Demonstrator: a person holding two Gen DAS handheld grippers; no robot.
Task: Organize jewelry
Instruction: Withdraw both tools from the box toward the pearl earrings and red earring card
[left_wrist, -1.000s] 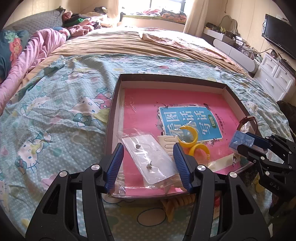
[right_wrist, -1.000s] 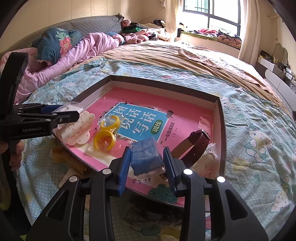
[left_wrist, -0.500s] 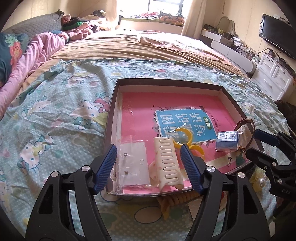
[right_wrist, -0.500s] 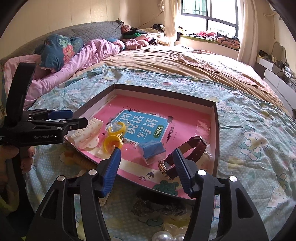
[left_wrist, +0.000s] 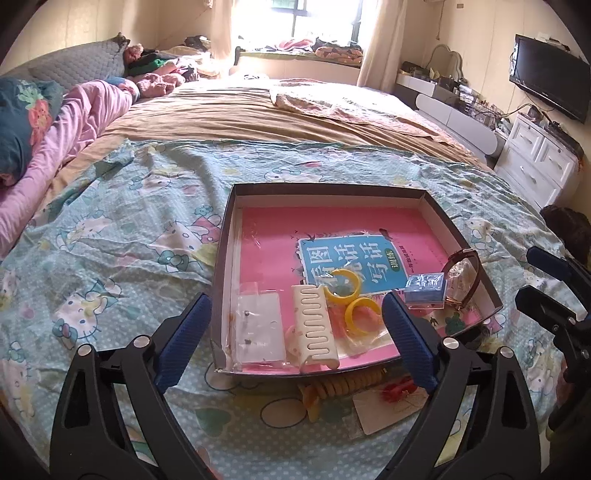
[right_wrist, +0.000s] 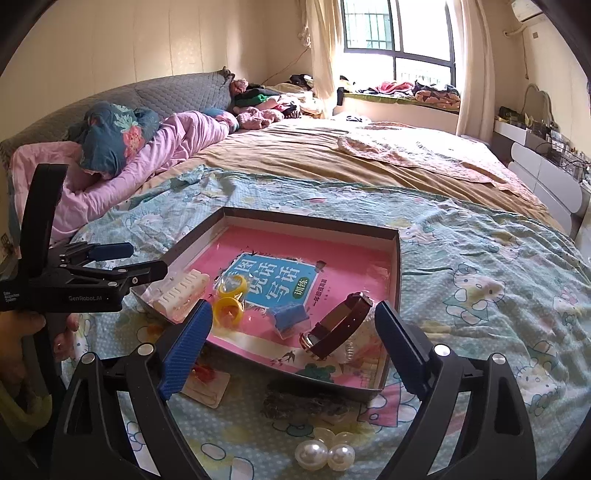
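Both grippers have let go since the earlier frames. The left gripper (left_wrist: 295, 332) then had the clear plastic earring card (left_wrist: 258, 332) between its jaws, and the right gripper (right_wrist: 293, 343) pressed on the small blue box in clear wrap (right_wrist: 290, 317). Now both pairs of jaws have just been opening, they stand wide with nothing between them, and both grippers have pulled back and up from the shallow dark cardboard tray with pink lining (left_wrist: 225, 236).

The card lies in the near left corner of the tray, beside the cream plastic hair comb (left_wrist: 314, 328) and two yellow ring-shaped pieces (left_wrist: 354, 299). The blue box lies near the right edge, next to the brown leather strap watch (right_wrist: 340, 325).

Several pieces are not yet in the tray: the pair of white pearl balls (right_wrist: 325, 456), a yellow spiral hair tie (left_wrist: 340, 387) and a small card with red ornaments (left_wrist: 395, 398) lie on the cartoon-print bedsheet (left_wrist: 122, 240) just before the near edge.

I judge these risks. The pearls are round and may roll on the soft sheet if the fingers push them. The near edge of the tray may be caught by a low approach, so the tray tips and things slide. The thin card is hard to lift from the cloth.
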